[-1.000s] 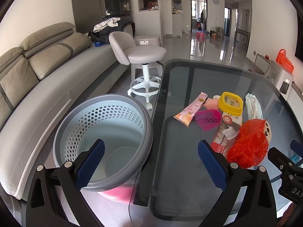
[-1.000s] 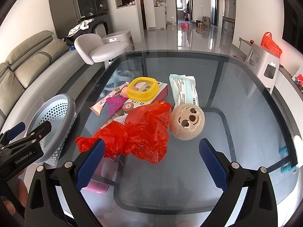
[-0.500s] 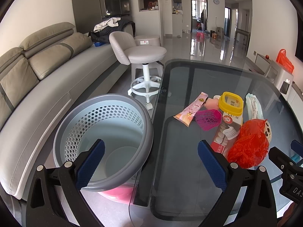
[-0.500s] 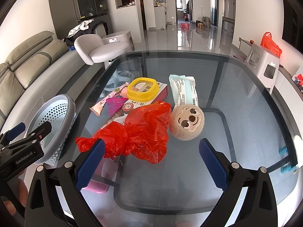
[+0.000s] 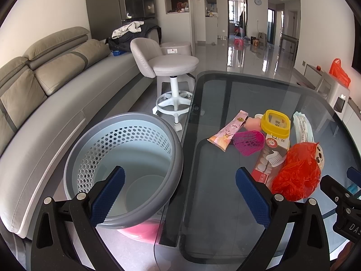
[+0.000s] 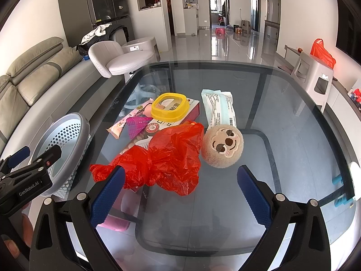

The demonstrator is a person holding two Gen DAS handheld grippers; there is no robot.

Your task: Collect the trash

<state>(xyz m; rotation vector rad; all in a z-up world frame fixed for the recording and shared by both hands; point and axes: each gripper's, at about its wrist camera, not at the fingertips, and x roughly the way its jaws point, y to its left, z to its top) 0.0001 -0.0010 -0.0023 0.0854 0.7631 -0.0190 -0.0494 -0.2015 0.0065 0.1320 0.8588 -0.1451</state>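
Note:
A crumpled red plastic bag point(image 6: 167, 158) lies on the glass table point(image 6: 293, 135), just ahead of my open, empty right gripper point(image 6: 180, 196); it also shows in the left wrist view point(image 5: 297, 174). Behind it lie a toothpaste box point(image 6: 171, 122), a pink snack wrapper point(image 5: 227, 133), a magenta mesh piece point(image 5: 248, 142) and a wipes pack point(image 6: 218, 108). A grey perforated bin point(image 5: 121, 167) stands beside the table's left edge. My left gripper point(image 5: 180, 196) is open and empty, hovering over the bin's rim and the table edge.
A yellow lid point(image 6: 170, 106) sits on the box and a round plush face point(image 6: 222, 146) rests right of the bag. A grey sofa point(image 5: 45, 90) runs along the left, a white stool point(image 5: 173, 67) stands beyond the bin. A pink object point(image 5: 140, 228) lies under the bin.

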